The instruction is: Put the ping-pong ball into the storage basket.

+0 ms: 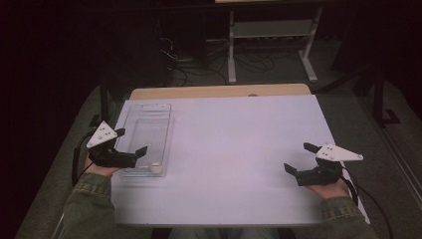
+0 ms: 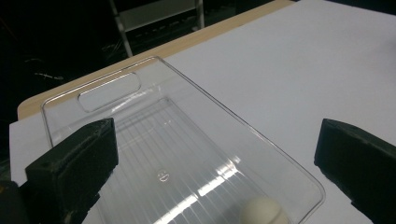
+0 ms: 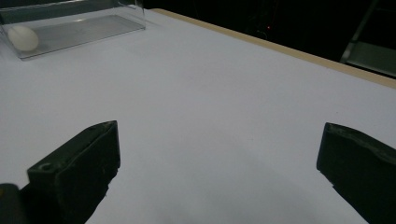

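Basically: egg (image 1: 157, 168) sits in near end of clear tray (image 1: 164, 112), bench (image 1: 239, 149) left. Left gripper (image 1: 131, 145) fingers open over tray, likely lined up for egg. Right gripper (image 1: 300, 158) open, idle, well apart.

Clear glossy plastic tray (image 2: 196, 116), matt white egg (image 2: 264, 212)
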Tool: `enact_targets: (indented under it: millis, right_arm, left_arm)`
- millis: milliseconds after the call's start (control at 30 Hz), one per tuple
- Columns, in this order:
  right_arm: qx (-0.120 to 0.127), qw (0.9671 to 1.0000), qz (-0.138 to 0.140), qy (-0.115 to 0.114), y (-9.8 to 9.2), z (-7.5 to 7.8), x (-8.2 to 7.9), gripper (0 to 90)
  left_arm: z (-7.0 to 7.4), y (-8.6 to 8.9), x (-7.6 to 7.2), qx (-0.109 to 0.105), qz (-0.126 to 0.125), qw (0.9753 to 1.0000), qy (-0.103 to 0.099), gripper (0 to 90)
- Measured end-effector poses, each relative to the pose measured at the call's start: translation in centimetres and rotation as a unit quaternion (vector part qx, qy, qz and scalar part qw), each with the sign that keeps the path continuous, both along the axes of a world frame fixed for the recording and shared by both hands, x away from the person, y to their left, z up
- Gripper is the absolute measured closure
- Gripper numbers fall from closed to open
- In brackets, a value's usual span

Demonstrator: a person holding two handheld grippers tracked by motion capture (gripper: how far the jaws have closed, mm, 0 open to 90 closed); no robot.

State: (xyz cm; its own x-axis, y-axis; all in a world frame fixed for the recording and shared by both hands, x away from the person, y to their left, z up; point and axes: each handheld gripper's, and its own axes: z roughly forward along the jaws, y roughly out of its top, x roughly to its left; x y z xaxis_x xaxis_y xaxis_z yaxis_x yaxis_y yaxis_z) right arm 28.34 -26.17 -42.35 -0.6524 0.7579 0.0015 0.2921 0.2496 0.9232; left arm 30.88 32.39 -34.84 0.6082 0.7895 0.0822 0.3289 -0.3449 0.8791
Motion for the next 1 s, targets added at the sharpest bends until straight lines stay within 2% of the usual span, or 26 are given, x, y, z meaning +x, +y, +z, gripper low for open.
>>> enact_targets:
  millis: [133, 167, 400, 567, 700, 1000]
  right_arm:
    - [-0.002, 1.0000, 0.001, 0.001, 0.0, 0.0, 0.0, 0.0]
    - [-0.001, 1.0000, 0.002, 0.002, 0.0, -0.1, 0.0, 0.0]
    - [-0.003, 1.0000, 0.003, 0.003, 0.2, -0.1, 0.0, 0.0]
    - [-0.002, 1.0000, 0.002, 0.004, 0.2, -0.1, 0.0, 0.0]
    - [-0.001, 1.0000, 0.002, 0.004, 0.2, -0.2, 0.0, 0.0]
    - [0.002, 1.0000, 0.004, 0.003, 0.2, -0.1, -0.1, 0.0]
  left_arm:
    - [-0.2, 0.2, -0.4, -0.002, 0.009, 1.0000, -0.003, 0.0]
    - [-0.4, 0.3, -1.0, -0.008, 0.010, 0.9999, -0.006, 0.0]
    - [-1.2, 1.0, -1.9, -0.027, 0.019, 0.9994, -0.013, 0.0]
    - [-2.0, 1.5, -2.6, -0.049, 0.031, 0.9981, -0.020, 0.0]
    - [-2.6, 1.7, -2.9, -0.047, 0.036, 0.9980, -0.021, 0.0]
    - [-3.6, 1.8, -3.5, -0.067, 0.043, 0.9963, -0.033, 0.0]
